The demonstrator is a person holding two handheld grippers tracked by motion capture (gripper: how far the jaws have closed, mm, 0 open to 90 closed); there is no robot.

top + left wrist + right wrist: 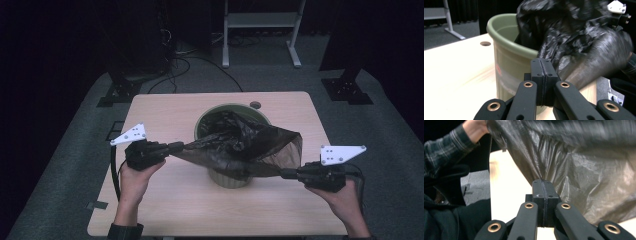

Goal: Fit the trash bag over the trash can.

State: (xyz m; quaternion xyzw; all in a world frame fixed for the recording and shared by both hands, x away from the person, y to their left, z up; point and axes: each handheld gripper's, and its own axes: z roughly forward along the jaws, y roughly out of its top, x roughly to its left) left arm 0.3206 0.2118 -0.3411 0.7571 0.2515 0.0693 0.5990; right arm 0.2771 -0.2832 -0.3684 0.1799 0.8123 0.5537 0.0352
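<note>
A: Near edge first. What are the hands doing?

B: Left gripper (176,147) sits at the near left of the table (165,200), jaws clamped tight on the edge of the black bin bag (240,147). In the left gripper view the two black jaws are pressed flat together, film running off from their tip

A: And the right?

B: Right gripper (286,173) is at the near right, a bit closer to the person, also closed on the bag's edge. Right gripper view: jaws together, thin grey-black film (579,177) pinched at the tip and fanning out above

A: Bag position?

B: Stretched between the two grippers, over the near side of the green bin (227,177). The rest is bunched up inside and above the bin mouth. Bag is blurred in both gripper views

A: Bin?

B: Upright, mid-table, pale green rim (506,32) showing beside the bag in the left gripper view

A: Further back?

B: Small round hole (255,105) in the tabletop just behind the bin, then a white frame (260,30) on the floor beyond the table, cables to its left
</note>
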